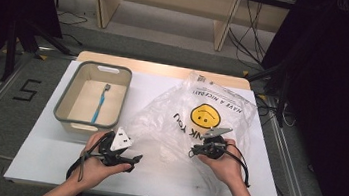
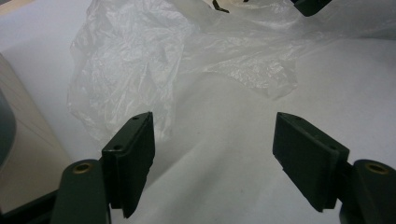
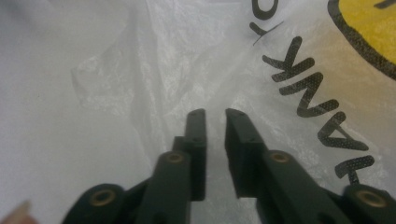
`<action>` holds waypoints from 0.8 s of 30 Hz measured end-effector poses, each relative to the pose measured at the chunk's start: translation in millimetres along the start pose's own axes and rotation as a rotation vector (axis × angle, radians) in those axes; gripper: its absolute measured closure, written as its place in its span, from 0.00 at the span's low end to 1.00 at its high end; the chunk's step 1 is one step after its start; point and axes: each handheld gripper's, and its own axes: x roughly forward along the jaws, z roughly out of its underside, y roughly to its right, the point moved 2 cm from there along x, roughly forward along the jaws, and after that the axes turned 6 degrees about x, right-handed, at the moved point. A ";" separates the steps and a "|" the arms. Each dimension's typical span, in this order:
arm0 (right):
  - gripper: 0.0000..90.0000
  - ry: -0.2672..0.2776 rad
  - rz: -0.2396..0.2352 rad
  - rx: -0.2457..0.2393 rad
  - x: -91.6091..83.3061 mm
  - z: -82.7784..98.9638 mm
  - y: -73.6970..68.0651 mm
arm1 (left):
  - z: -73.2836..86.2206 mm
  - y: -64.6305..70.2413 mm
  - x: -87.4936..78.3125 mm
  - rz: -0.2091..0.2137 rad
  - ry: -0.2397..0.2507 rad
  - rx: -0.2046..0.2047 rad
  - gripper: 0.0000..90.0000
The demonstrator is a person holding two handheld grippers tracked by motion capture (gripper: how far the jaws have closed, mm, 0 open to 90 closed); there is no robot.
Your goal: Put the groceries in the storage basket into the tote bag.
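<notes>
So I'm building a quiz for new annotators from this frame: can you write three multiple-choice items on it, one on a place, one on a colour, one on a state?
1. Where does the toothbrush lie?
A. in the grey bin
B. on the plastic bag
C. on the floor

2. What colour is the smiley face on the bag?
A. red
B. yellow
C. green

3. How do the left gripper's jaws stand?
A. clamped on the toothbrush
B. closed on the bin's rim
C. wide apart, nothing between them

Answers:
1 A, the high view shows it on the bin's floor.
2 B, a yellow disc with black features.
3 C, the left gripper view shows bare table between the jaws.
</notes>
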 end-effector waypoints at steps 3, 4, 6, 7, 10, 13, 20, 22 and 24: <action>1.00 0.000 -0.002 0.013 0.4 0.4 1.4 | 0.2 0.1 0.3 0.002 -0.006 0.005 0.33; 1.00 0.019 0.000 0.030 -1.5 -0.4 1.6 | 0.1 0.3 0.5 0.002 -0.005 0.007 0.33; 1.00 0.048 0.006 0.040 -5.8 -2.4 2.1 | -0.2 0.9 0.8 0.003 -0.003 0.007 0.33; 1.00 0.063 0.008 0.048 -8.3 -3.5 2.1 | -0.4 1.2 0.9 0.002 -0.002 0.008 0.33; 1.00 0.088 0.013 0.054 -14.0 -5.0 2.7 | -0.6 2.1 1.4 0.002 0.000 0.006 0.33; 0.90 0.066 -0.001 0.037 -14.2 -5.3 1.3 | -0.4 2.0 1.7 0.005 -0.008 0.012 0.33; 0.51 -0.089 -0.005 -0.033 2.5 -0.6 -5.9 | -0.1 1.6 1.3 0.002 -0.004 0.010 0.33; 0.67 -0.119 0.005 -0.029 8.3 3.1 -4.9 | -0.1 1.6 1.3 0.002 -0.004 0.010 0.33; 0.84 -0.116 0.011 -0.024 8.1 3.2 -3.9 | 0.1 1.5 1.8 0.002 -0.003 0.009 0.33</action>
